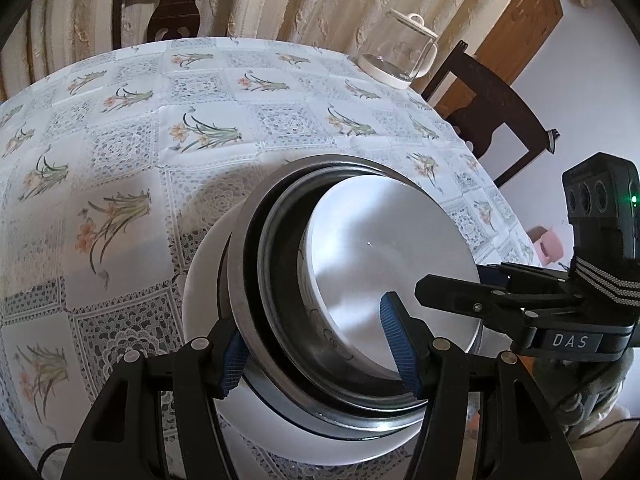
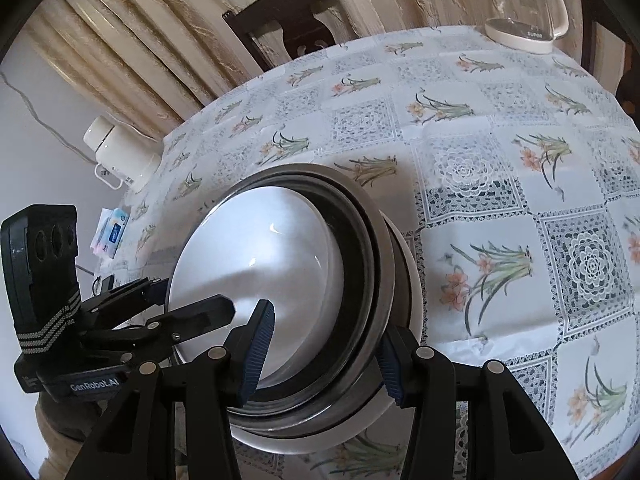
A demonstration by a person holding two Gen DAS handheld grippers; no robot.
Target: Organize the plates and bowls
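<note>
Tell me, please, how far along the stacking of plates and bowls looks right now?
Mostly done: a white bowl is nested in a steel bowl on a white plate. In hand: the left tongs and right tongs straddle opposite sides of the stack's rim. Left: settling or moving the stack; no other dishes are visible.

black hand-held gripper (image 1: 320,344), ribbed blue pads (image 1: 398,344)

This is a home dining room. A table (image 1: 120,128) wears a white plastic cloth printed with orange flowers and lace squares, dark carved wooden chairs (image 1: 172,4) stand at it, and cream pleated curtains (image 2: 132,40) hang behind. A clear glass kettle on a cream base (image 1: 400,56) sits at the far edge, near a brown wooden door (image 1: 524,20).
</note>
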